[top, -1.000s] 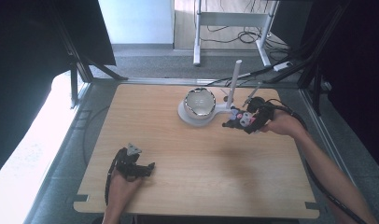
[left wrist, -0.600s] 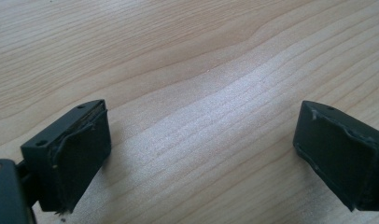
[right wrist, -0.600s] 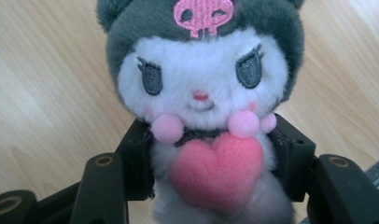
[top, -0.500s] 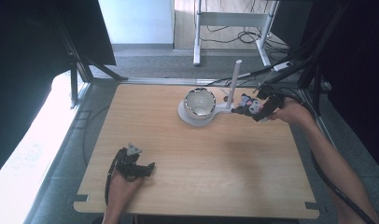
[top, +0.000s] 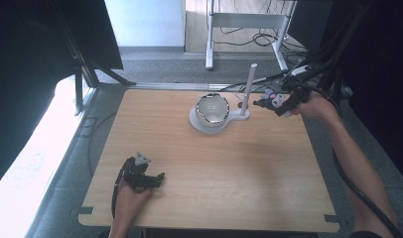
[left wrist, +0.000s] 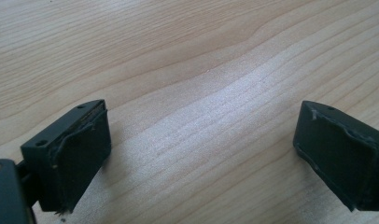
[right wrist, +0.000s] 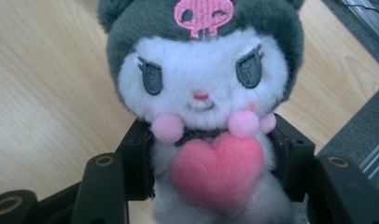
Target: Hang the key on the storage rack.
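A small plush toy (right wrist: 204,93) with a white face, a grey hood and a pink heart fills the right gripper view, its body squeezed between the two black jaws. In the high view my right gripper (top: 269,102) holds that plush toy (top: 272,97) in the air at the table's far right, just right of a white upright post (top: 248,89). The post stands on a white base (top: 205,124) that also carries a shiny bowl (top: 213,108). My left gripper (top: 157,179) rests on the table near the front left, jaws wide apart over bare wood (left wrist: 201,121).
The wooden table (top: 214,168) has its right edge close under the right hand. Dark frame struts (top: 80,74) stand at the far left corner. A cable (top: 358,188) trails from the right gripper along the forearm. A white stand (top: 239,22) is on the floor beyond.
My right gripper has carried the plush toy up and toward the far right, past the white post. The left gripper has stayed where it was.
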{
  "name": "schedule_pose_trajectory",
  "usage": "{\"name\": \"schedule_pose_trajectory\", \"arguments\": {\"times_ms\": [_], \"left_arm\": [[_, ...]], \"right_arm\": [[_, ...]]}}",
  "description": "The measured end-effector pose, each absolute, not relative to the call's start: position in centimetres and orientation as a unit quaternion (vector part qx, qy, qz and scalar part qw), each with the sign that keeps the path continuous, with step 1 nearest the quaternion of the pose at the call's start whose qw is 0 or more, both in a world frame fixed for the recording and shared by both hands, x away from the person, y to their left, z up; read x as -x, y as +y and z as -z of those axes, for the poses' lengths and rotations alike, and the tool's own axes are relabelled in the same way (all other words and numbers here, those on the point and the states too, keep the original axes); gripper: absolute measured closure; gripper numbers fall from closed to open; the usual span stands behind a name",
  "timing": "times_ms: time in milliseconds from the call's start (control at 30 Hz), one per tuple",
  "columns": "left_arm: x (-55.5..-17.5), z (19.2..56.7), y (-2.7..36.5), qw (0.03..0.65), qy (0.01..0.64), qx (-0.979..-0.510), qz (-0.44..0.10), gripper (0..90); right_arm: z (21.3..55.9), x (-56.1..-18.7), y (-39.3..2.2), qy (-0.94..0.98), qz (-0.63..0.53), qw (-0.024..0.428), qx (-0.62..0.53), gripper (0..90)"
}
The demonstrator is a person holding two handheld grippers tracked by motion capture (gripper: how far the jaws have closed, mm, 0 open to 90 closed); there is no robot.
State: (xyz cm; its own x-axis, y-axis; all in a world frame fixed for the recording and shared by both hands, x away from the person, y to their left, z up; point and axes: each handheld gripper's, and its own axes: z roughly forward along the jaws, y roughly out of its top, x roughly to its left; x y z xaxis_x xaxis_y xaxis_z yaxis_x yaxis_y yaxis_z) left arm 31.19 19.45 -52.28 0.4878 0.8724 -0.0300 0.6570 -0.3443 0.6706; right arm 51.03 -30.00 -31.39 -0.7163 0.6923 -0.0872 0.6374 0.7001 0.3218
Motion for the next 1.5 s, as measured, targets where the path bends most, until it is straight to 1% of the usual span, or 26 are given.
{"name": "schedule_pose_trajectory", "arguments": {"times_ms": [400, 867, 1200, 1500], "left_arm": [[-31.2, 52.3, 19.5, 0.316, 0.476, -0.803, -0.169, 4.1], [-31.2, 52.3, 19.5, 0.316, 0.476, -0.803, -0.169, 4.1], [-31.2, 52.3, 19.5, 0.316, 0.476, -0.803, -0.169, 4.1], [-31.2, 52.3, 19.5, 0.316, 0.476, -0.803, -0.169, 4.1]], "right_arm": [[29.1, -52.7, -30.8, 0.903, -0.144, 0.125, -0.384, 43.8], [26.9, -54.4, -30.1, 0.895, -0.155, 0.155, -0.387, 43.8], [27.2, -55.2, -28.3, 0.9, -0.152, 0.153, -0.379, 43.8], [28.6, -54.9, -26.5, 0.913, -0.155, 0.132, -0.355, 43.6]]}}
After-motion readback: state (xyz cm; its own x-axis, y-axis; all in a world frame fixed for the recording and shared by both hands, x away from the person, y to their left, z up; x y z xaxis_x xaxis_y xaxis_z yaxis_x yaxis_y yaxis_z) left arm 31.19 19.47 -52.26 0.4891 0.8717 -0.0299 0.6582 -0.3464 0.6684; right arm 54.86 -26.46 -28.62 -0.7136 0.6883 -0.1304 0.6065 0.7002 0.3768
